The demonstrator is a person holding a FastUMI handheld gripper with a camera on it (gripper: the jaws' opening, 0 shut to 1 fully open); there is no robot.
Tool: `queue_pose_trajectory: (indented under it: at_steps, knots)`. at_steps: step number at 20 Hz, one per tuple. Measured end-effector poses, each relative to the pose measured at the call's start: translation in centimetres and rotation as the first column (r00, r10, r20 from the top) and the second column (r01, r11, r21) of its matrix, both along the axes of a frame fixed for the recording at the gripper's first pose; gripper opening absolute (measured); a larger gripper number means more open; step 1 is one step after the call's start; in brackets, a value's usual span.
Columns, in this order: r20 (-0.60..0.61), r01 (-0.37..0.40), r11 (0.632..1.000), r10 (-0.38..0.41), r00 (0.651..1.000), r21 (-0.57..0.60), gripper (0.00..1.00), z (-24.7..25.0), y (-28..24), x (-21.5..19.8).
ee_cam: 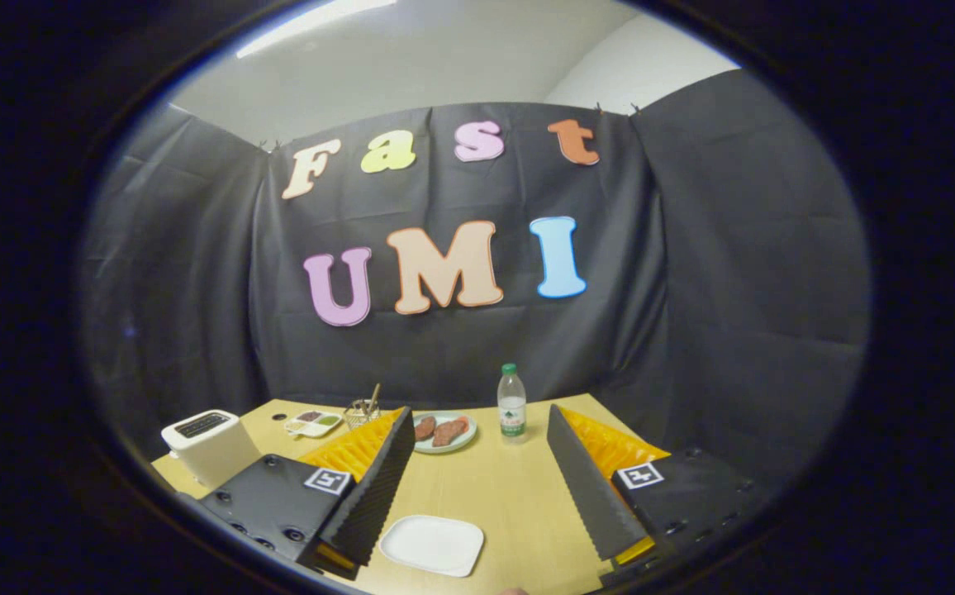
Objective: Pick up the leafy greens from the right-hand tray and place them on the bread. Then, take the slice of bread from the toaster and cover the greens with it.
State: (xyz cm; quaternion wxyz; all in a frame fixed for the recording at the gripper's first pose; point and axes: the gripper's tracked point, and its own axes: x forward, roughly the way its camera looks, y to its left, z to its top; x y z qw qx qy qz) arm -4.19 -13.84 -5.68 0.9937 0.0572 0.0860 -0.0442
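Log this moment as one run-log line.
gripper: open, holding nothing | white plate: between fingers | toaster: far left | bottle: ahead

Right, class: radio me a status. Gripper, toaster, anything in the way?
Gripper open, holding nothing, above table. Toaster beyond the left finger, untouched. White plate between fingers; bottle ahead.

White toaster [211, 446] stands on the table's left; small divided tray [313, 422] lies just behind

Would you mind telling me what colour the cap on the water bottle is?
Green, on the water bottle in the gripper view, beyond the open gripper.
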Motion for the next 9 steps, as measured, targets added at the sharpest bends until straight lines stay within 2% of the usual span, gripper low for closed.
queue_pose_trajectory:
  at_steps: [9]
  knots:
    - [0.033, 0.013, 0.998, -0.011, 0.999, -0.059, 1.0, 2.7, 1.3, -1.1]
